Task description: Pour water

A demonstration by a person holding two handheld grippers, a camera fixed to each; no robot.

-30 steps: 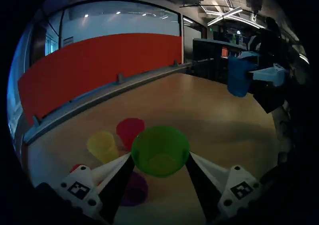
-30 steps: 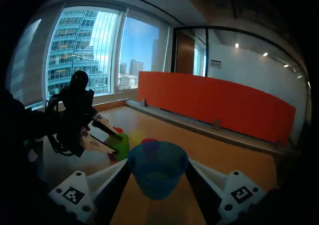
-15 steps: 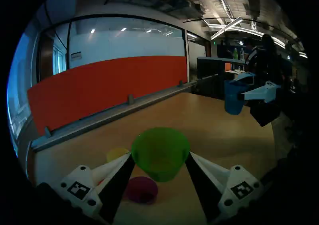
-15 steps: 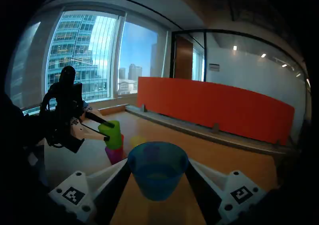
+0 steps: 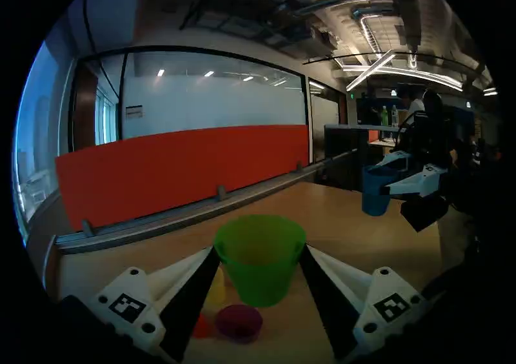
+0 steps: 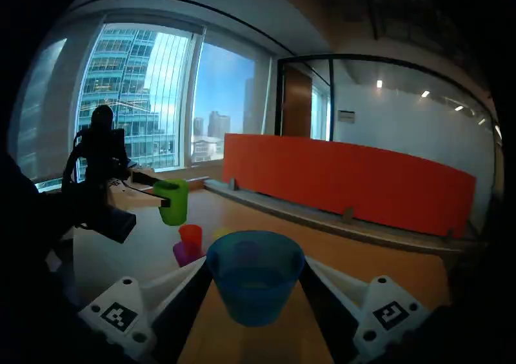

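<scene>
While left hand-held gripper (image 5: pixel 258 253) clamps green cup (image 5: pixel 260 270), right hand-held gripper (image 6: pixel 255 264) clamps blue cup (image 6: pixel 255 290); purple cup (image 5: pixel 238 322) on table (image 5: pixel 335 228).

No legible text is found; a small wall sign (image 5: pixel 134 111) is spotted on the glass partition (image 5: pixel 213 99), too blurred to be read.

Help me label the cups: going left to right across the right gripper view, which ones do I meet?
Translucent green plastic cup → small red plastic cup → large blue plastic cup
</scene>
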